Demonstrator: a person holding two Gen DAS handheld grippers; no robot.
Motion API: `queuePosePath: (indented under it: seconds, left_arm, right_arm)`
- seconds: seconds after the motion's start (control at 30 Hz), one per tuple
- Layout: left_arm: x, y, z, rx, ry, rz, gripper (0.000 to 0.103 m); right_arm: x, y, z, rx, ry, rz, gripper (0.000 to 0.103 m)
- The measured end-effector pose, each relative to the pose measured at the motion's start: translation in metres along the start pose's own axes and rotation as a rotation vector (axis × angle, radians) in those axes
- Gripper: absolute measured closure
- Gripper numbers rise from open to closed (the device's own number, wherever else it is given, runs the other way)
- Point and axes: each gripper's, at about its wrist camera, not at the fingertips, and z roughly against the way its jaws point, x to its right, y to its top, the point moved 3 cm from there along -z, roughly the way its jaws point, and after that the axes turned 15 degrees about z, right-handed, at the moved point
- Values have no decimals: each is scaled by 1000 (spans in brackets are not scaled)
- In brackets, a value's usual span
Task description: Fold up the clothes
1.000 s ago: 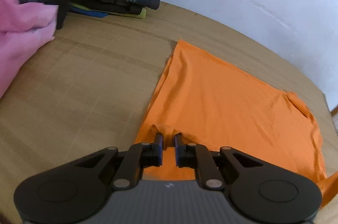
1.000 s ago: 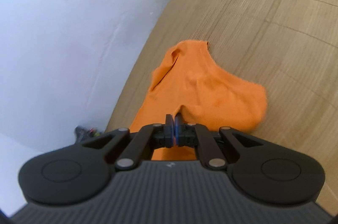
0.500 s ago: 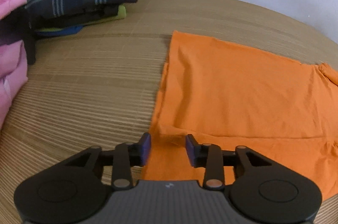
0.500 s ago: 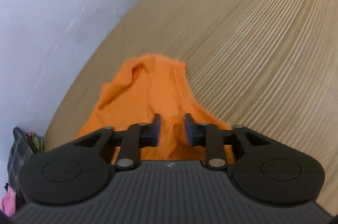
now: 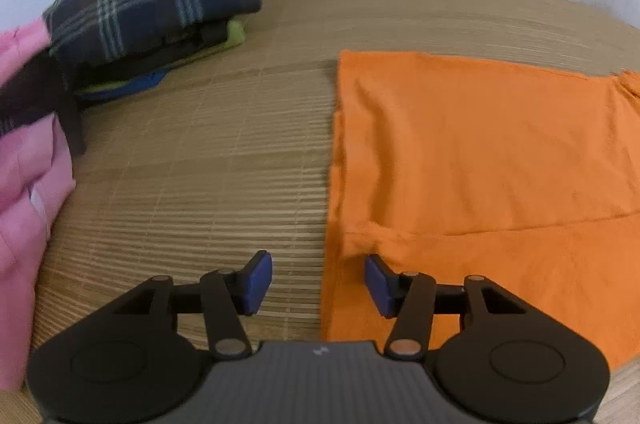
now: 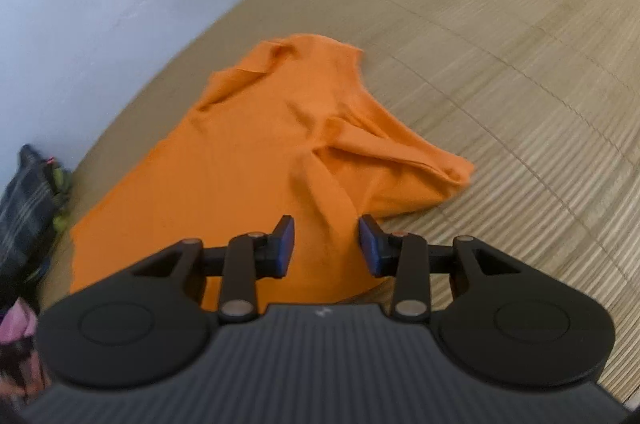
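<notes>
Orange shirt [image 5: 480, 159] lies flat on the woven mat [image 5: 224, 175], one long edge turned over onto the body, judging by the seam line across it, so a fold seems just laid. Left gripper [image 5: 318, 282] hovers at the cloth's 9 o'clock edge, jaws opening, nothing pinched — cloth lies under one pad only. Right gripper [image 6: 326, 244] likewise spreads above the fabric [image 6: 224, 159], holding nothing. Finished folds, a plaid stack [image 5: 152, 11], sit at 10 o'clock, out of the way.

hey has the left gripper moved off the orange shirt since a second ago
Yes. The left gripper has let go and slid left: its left pad now sits over the bare bamboo mat, straddling the orange shirt edge. Its jaws are opening, nothing pinched.
</notes>
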Motion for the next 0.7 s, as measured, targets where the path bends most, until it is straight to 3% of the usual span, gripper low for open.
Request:
queuePosePath:
  seconds: [0.07, 0.17, 0.27, 0.33, 0.47, 0.6, 0.7]
  left_arm:
    - [14, -1, 14, 2, -49, -25, 48]
    - [49, -10, 35, -37, -184, -32, 48]
    - [97, -26, 48, -119, -349, -39, 48]
    - [132, -38, 55, -147, -432, -97, 48]
    - [193, -58, 62, -179, -501, -222, 48]
    - [234, -69, 75, -197, -587, -290, 48]
    - [260, -72, 86, -177, -643, -340, 48]
  right_arm:
    - [-3, 3, 5, 0, 9, 56, 64]
    - [0, 8, 1, -45, 18, 122, 64]
    - [13, 8, -4, -103, 44, 108, 64]
    - [20, 7, -6, -128, 83, 91, 64]
    - [26, 11, -16, -169, 166, 104, 66]
    - [25, 33, -18, -129, 256, 129, 78]
    - [28, 52, -24, -110, 304, 68, 79]
